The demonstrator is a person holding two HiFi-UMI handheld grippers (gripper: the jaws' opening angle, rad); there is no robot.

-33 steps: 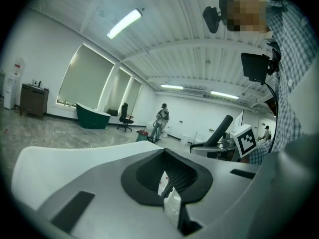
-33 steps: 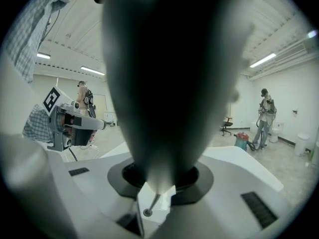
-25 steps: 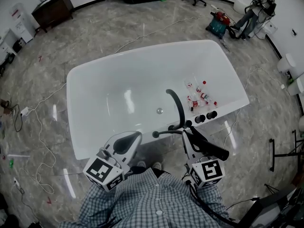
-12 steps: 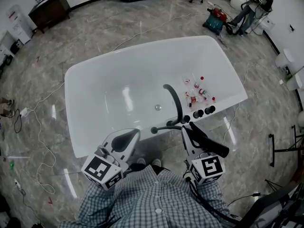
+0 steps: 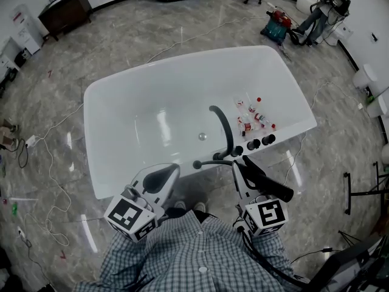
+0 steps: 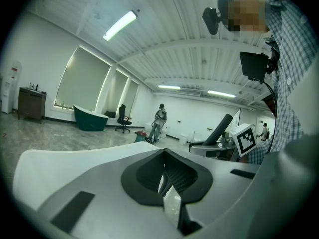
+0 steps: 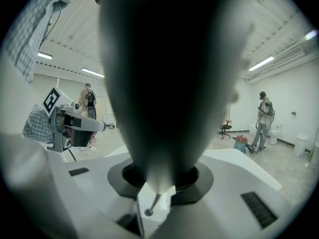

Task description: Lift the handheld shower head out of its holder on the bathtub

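- Our right gripper (image 5: 245,170) is clamped on the long black handheld shower head (image 5: 271,185). In the right gripper view its dark barrel fills the space between the jaws, which stand part-way apart around it.
- The shower head lies tilted at the near edge of the white glossy bathtub (image 5: 182,61), toward its right end. One end is close to the row of round black knobs (image 5: 260,142) on the rim, and the other points back past the gripper toward us.
- We cannot pick out the holder, so we cannot tell whether the lower end is clear of it.
- Our left gripper (image 5: 163,176) hovers just off the same near edge, further left, with its jaws together and nothing between them.
- We judge the lift to be under way or nearly done.
- To do it well, we hold the clamp firm and draw along the barrel's own line, up and away from the rim. Pulling sideways could bind the end in the holder.
- We stay clear of the curved black spout (image 5: 223,126) and the knobs just beside the lower end.
- A smooth round barrel can twist in the pads, so we move slowly with a steady wrist.
- The left gripper is free to steady the shower head if it swings.
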